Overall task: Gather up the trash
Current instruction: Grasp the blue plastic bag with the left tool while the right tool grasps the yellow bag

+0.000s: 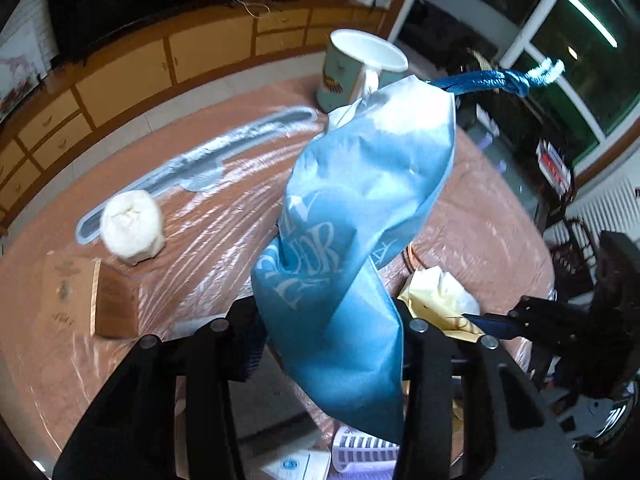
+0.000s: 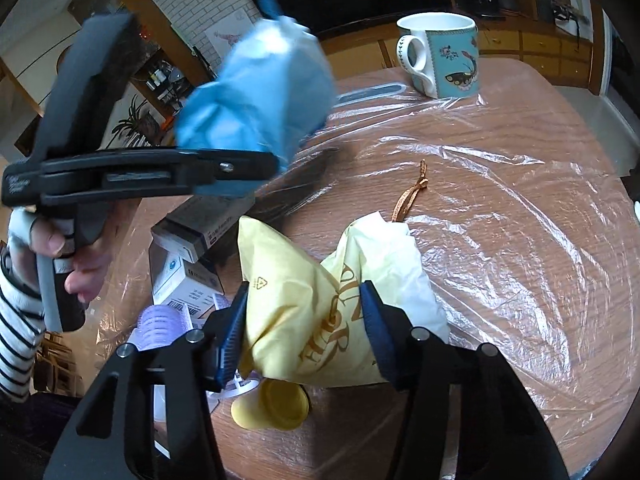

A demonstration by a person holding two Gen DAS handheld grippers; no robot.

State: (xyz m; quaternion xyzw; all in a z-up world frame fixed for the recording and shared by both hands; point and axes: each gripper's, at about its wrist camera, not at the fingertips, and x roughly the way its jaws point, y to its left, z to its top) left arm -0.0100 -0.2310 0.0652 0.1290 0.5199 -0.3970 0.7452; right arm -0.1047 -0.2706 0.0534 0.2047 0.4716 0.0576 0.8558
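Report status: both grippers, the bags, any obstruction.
Left gripper shut on blue bag, lifted. Right gripper around yellow bag on table. Mug clear behind.

Round wooden table point(image 2: 500, 152) under clear plastic sheet point(image 2: 520, 240). Long wooden cabinet point(image 1: 132, 76) with drawers along wall. White brick wall point(image 2: 200, 4) at left. Large window point(image 1: 580, 60) reflecting ceiling light point(image 1: 592, 18).
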